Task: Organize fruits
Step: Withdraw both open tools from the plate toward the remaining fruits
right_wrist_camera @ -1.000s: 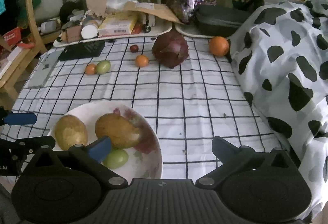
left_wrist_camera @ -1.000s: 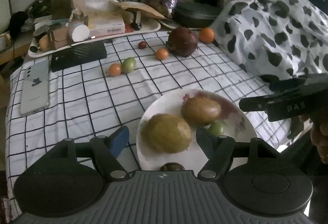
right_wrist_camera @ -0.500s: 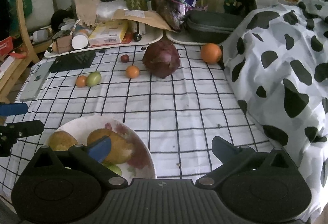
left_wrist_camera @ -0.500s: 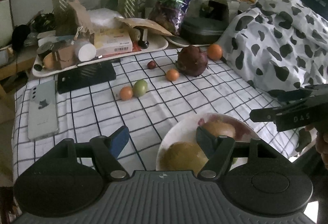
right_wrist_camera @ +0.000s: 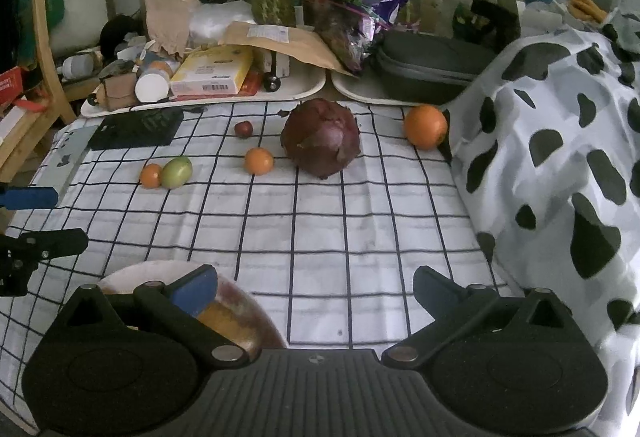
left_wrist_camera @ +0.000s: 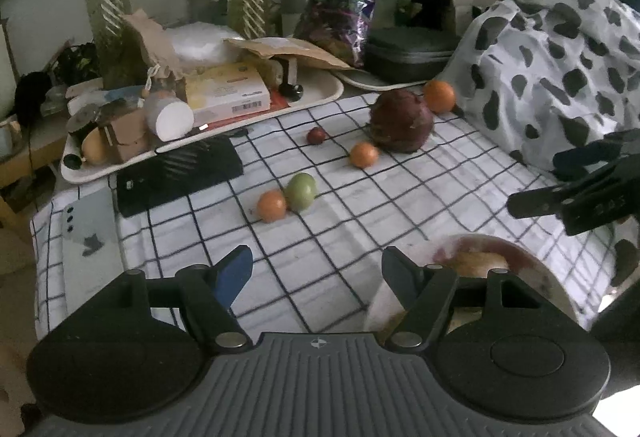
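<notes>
A white plate point(left_wrist_camera: 536, 269) with brown fruits sits at the near edge of the checked cloth, half hidden behind both grippers; its rim point(right_wrist_camera: 132, 273) and a brown fruit point(right_wrist_camera: 228, 321) show in the right wrist view. Further out lie a small orange point(left_wrist_camera: 272, 205) touching a green fruit point(left_wrist_camera: 301, 191), another small orange point(left_wrist_camera: 363, 155), a dark red fruit point(left_wrist_camera: 317, 135), a red cabbage point(left_wrist_camera: 401, 121) and a big orange point(left_wrist_camera: 439, 97). My left gripper point(left_wrist_camera: 316, 265) is open and empty over bare cloth. My right gripper point(right_wrist_camera: 316, 277) is open and empty too.
Two white trays point(right_wrist_camera: 308, 89) of boxes and packets line the back, with plant vases behind. A black case point(left_wrist_camera: 180, 173) and a pale phone point(left_wrist_camera: 86, 225) lie at the left. A cow-patterned cloth point(right_wrist_camera: 560, 157) heaps up on the right. A wooden chair point(right_wrist_camera: 44, 49) stands far left.
Both grippers have moved forward over the cloth toward the loose fruits, so the plate has slid to the bottom of both views. The jaws have kept their width.
</notes>
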Tool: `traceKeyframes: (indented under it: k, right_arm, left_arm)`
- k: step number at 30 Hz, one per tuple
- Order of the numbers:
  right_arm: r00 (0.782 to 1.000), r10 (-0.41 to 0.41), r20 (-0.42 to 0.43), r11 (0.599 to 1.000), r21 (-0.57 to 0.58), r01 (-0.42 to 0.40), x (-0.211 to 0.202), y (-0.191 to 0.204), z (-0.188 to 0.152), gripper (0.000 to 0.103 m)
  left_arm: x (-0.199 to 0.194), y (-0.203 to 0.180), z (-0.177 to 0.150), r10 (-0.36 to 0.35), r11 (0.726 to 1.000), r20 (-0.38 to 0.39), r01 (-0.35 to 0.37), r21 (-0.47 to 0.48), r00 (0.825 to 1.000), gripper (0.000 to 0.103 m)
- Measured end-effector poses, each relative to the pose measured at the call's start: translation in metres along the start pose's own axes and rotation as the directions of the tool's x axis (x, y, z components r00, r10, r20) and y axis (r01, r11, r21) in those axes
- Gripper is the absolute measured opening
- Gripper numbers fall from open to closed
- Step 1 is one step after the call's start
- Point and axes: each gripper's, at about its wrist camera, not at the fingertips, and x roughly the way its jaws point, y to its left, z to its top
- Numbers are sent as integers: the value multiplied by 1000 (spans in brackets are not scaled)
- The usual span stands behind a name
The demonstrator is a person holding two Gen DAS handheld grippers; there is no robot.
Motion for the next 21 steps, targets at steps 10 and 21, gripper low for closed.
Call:
traceKeyframes:
  k: [10, 21]
  right_arm:
    - [1000, 3, -18, 1000, -19, -3, 24, -2, 22, 103]
    - [999, 13, -41, 998, -60, -16, 49, 4, 42, 103]
  left_arm:
    - [34, 24, 12, 29, 1000, -46, -29, 7, 999, 57]
    - [71, 32, 23, 27, 997, -85, -21, 75, 996, 42]
